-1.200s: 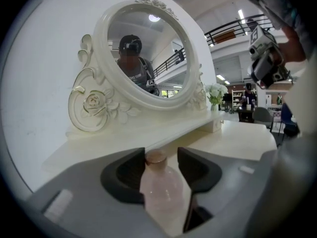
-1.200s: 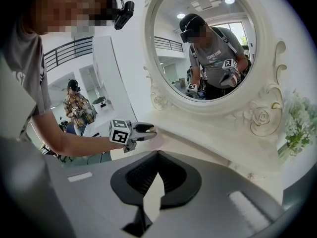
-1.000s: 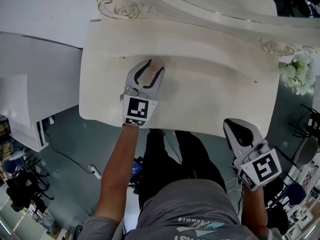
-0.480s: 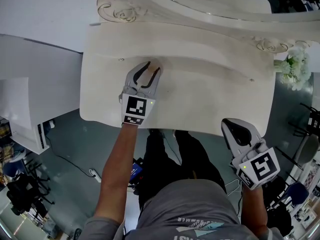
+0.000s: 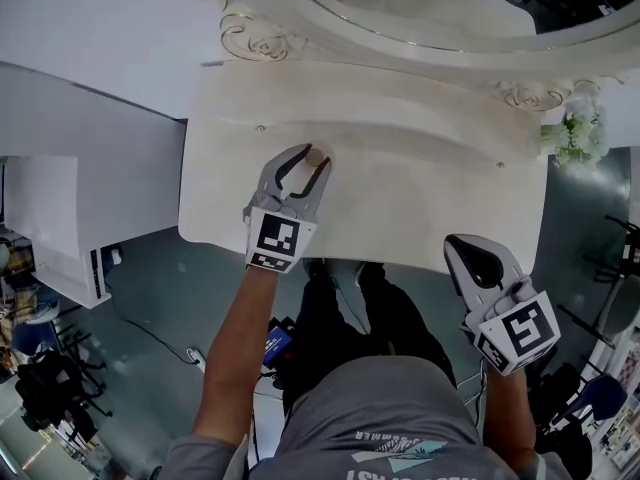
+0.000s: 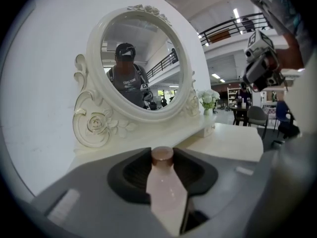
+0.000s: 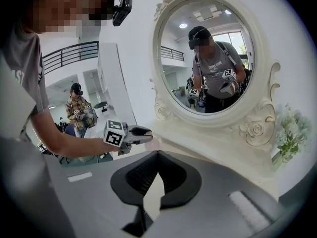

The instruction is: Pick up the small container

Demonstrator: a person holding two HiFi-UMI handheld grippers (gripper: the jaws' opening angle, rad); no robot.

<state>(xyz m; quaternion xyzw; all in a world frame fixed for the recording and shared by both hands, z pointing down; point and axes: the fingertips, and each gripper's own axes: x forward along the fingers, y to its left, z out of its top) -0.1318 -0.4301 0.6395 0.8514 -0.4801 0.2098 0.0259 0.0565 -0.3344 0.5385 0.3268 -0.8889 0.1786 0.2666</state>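
Observation:
The small container (image 6: 166, 192) is a pale pink bottle with a darker round cap. It sits between the jaws of my left gripper (image 6: 162, 157), whose pads press on its sides after the jaws have just been closing. In the head view the left gripper (image 5: 303, 168) hangs over the left middle of the cream vanity top, with the container's cap (image 5: 314, 155) showing at its tips. My right gripper (image 5: 482, 265) is shut and empty, held off the table's front right edge. In the right gripper view, that gripper (image 7: 157, 155) has its tips together and the left gripper (image 7: 141, 131) shows beyond them.
The cream vanity table (image 5: 430, 188) carries an oval mirror (image 6: 141, 66) in a carved frame at its back. White flowers (image 5: 575, 138) stand at the far right end. A white cabinet (image 5: 50, 218) is on the floor to the left. The person's legs are under the front edge.
The left gripper's jaws have narrowed onto the container, and the gripper has risen a little off the tabletop. The right gripper has lifted slightly. The head view has shifted.

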